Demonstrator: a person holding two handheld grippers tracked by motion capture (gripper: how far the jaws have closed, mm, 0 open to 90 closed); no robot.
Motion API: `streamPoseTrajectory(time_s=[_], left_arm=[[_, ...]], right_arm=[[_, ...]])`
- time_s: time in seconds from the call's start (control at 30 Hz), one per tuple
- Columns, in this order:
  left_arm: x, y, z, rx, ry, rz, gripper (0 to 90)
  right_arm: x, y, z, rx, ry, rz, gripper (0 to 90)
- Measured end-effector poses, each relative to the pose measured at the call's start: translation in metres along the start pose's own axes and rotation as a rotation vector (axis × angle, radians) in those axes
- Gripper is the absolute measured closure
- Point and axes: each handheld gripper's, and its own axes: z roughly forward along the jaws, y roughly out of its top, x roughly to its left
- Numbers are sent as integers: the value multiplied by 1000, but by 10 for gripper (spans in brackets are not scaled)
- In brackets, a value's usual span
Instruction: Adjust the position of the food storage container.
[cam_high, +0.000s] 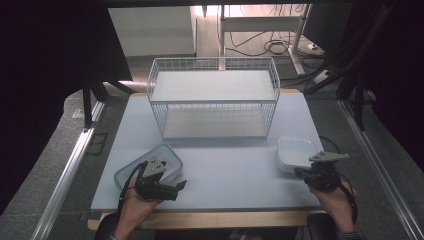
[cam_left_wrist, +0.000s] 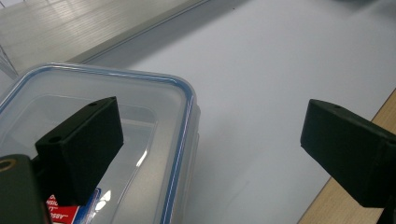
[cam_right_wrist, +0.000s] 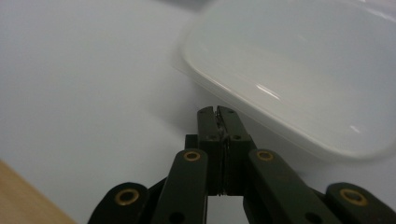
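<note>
At the table's near left, your left gripper (cam_left_wrist: 210, 135) stands spread wide, one jaw over the clear lidded container (cam_left_wrist: 154, 107), the other off its edge; closing now could skid it. Your right gripper (cam_right_wrist: 218, 112), pressed together and empty, sits just beside the white dish (cam_right_wrist: 299, 65) and may nudge it
</note>
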Motion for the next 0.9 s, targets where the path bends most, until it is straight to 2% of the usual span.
streamPoseTrajectory(time_s=[0.03, 0.07, 0.13, 0.2, 0.23, 0.27, 0.3, 0.33, 0.37, 0.4, 0.43, 0.47, 0.5, 0.6, 0.63, 0.7, 0.73, 0.9], left_arm=[[0, 0, 0, -3, -1, -3, 56], [0, 0, 0, -3, -1, -3, 56], [0, 0, 0, -7, -4, -7, 56], [1, 1, -1, -10, -3, -6, 57], [1, 1, -1, -14, -3, -6, 57], [1, 1, -1, -14, -3, -6, 57], [0, 1, -2, -16, 0, -4, 57], [0, 1, -2, -16, 0, -4, 57], [0, 1, -3, -17, 5, -2, 57], [0, 1, -3, -17, 5, -2, 58], [1, 1, -4, -18, 7, -3, 58], [2, 1, -4, -22, 8, -4, 60], [2, 1, -4, -21, 9, -3, 61], [2, 1, -4, -19, 13, -4, 61], [3, 1, -5, -18, 16, -4, 62], [3, 1, -5, -18, 18, -4, 62], [3, 1, -5, -19, 19, -4, 62], [4, 1, -7, -25, 24, -6, 63]], right_arm=[[9, 9, 3, -16, 16, -28, 866], [9, 9, 3, -16, 16, -28, 866], [17, 26, 13, -36, 28, -49, 858], [19, 32, 16, -42, 26, -56, 858], [21, 45, 25, -54, 13, -76, 860], [21, 45, 25, -54, 13, -76, 860], [22, 59, 36, -50, 13, -78, 861], [22, 59, 36, -50, 13, -78, 861], [23, 66, 47, -32, -4, -93, 872], [23, 66, 47, -32, -4, -93, 872], [24, 68, 52, -20, -26, -102, 879], [22, 70, 61, 2, -69, -99, 881], [21, 69, 63, 7, -83, -93, 884], [16, 67, 62, 0, -78, -72, 893], [14, 65, 60, 3, -96, -79, 892], [12, 64, 59, 4, -102, -80, 892], [7, 61, 56, -1, -99, -66, 892], [-1, 56, 51, -2, -114, -53, 892]])
